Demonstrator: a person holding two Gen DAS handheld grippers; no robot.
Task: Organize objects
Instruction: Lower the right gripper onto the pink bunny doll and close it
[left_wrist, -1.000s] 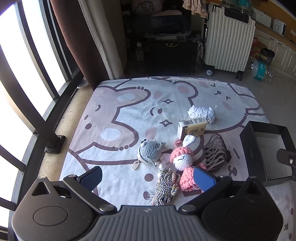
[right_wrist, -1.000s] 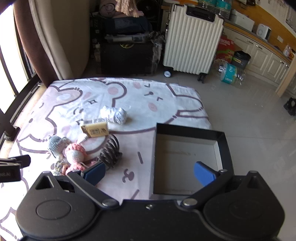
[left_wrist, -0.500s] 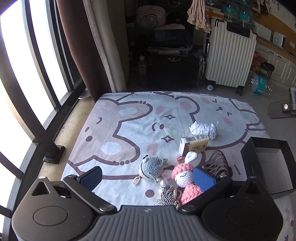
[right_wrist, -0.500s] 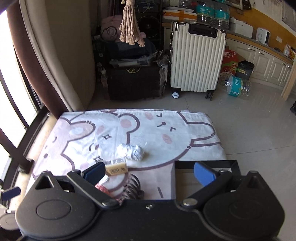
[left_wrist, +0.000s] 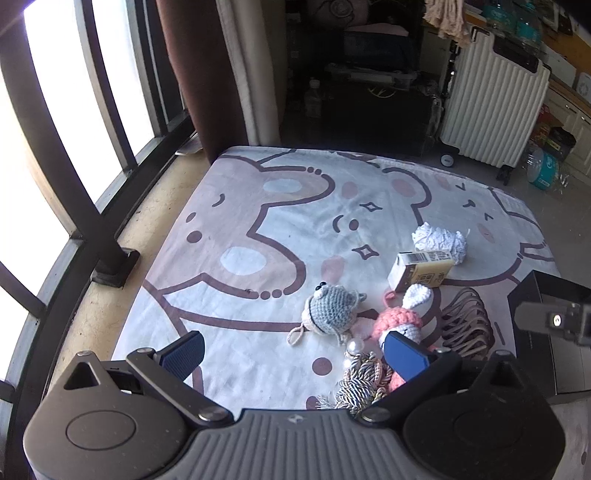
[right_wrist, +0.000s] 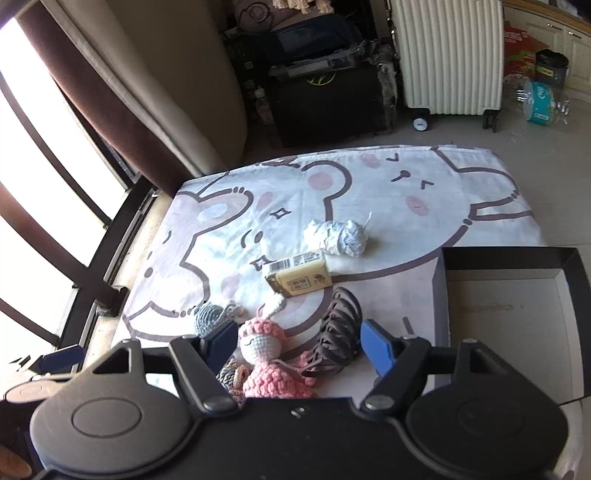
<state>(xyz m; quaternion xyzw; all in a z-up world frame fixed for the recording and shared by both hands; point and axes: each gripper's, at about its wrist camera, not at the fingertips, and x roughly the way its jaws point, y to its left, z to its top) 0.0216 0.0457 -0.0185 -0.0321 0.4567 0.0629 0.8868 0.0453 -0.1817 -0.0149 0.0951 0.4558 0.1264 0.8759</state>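
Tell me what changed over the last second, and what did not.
Only the grippers moved. The right gripper rose, then came down toward the pink crochet doll, which now sits between its open fingers. The left gripper only shifted its view. Neither took hold of anything. The toys, the small carton and the black box lie where they were.

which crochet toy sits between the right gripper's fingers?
The pink doll, between the open right gripper fingers. The grey toy lies outside, past the left finger.
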